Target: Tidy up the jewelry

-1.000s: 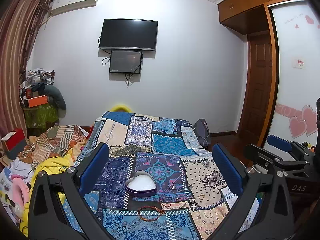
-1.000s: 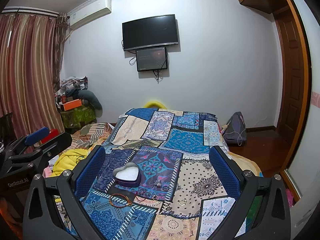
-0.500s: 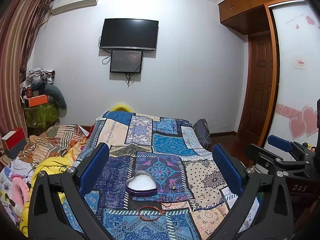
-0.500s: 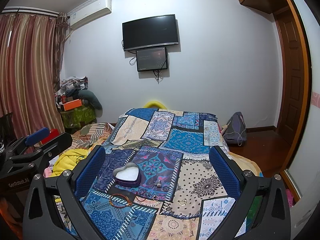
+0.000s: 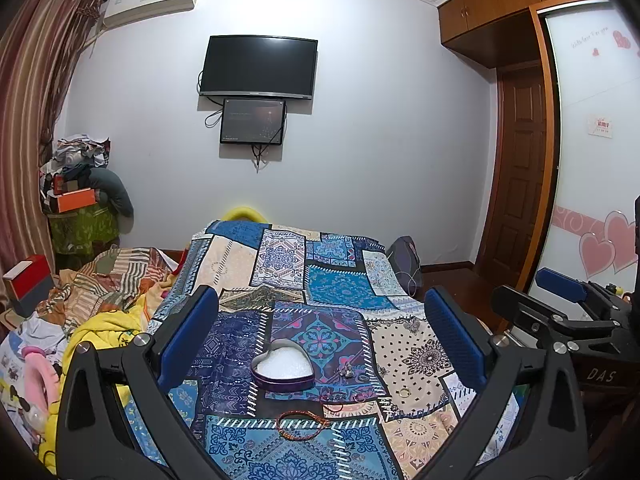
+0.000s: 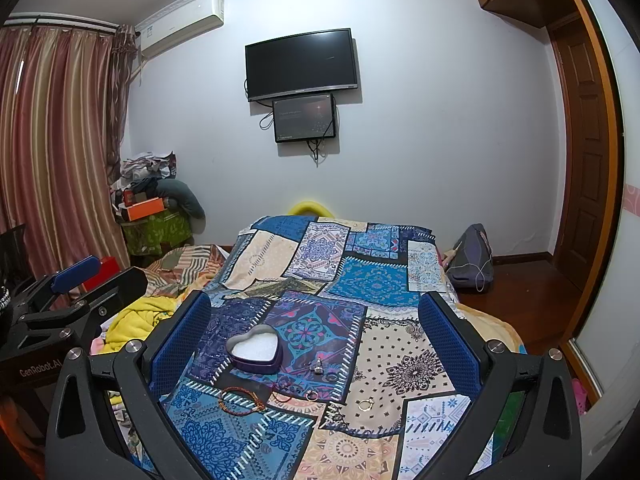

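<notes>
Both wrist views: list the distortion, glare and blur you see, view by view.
Left wrist: strong fisheye bending of the door and curtain, dark corner vignette, no glare on the TV; small jewelry beside the heart box is too fine to resolve. Right wrist: same bowing and vignette, a faint reflection on the TV, even dim light, soft shadows, no motion blur.

A heart-shaped purple tin (image 5: 282, 368) with white lining sits open on the patchwork bed (image 5: 344, 292). In front of it lies a red bracelet (image 5: 301, 430); to its right, a silver charm (image 5: 346, 372) and gold ring (image 5: 404, 392).
</notes>
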`<state>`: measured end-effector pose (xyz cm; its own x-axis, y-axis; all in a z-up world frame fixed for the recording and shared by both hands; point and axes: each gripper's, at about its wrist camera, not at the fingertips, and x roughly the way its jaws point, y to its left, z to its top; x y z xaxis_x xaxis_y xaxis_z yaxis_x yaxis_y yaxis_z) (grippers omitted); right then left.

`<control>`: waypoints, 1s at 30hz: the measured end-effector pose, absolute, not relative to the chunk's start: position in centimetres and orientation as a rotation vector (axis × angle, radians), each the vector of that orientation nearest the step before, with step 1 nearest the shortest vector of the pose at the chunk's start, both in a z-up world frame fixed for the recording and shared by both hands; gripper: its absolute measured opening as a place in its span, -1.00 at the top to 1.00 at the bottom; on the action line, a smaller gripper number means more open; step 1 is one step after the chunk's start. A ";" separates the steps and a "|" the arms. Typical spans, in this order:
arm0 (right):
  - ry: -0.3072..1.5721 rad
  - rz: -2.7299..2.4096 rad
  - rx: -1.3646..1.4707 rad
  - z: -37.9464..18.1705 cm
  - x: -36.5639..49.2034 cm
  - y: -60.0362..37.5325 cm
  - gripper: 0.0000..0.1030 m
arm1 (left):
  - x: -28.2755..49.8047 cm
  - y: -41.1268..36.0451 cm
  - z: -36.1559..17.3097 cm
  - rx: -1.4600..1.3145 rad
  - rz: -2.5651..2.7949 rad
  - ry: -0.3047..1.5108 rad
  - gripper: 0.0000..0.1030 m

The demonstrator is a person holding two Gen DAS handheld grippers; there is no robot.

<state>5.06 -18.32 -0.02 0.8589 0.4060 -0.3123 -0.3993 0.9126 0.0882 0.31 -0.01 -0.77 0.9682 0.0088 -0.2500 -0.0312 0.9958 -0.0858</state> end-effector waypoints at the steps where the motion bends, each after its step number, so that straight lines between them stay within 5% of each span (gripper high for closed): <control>1: 0.333 0.423 0.021 -0.1 5.1 -18.3 -1.00 | 0.3 0.0 -0.8 -0.090 0.020 0.252 -1.00; 30: 0.362 0.414 0.015 -1.0 6.1 -18.2 -1.00 | 1.3 0.0 -1.3 -0.092 0.018 0.272 -1.00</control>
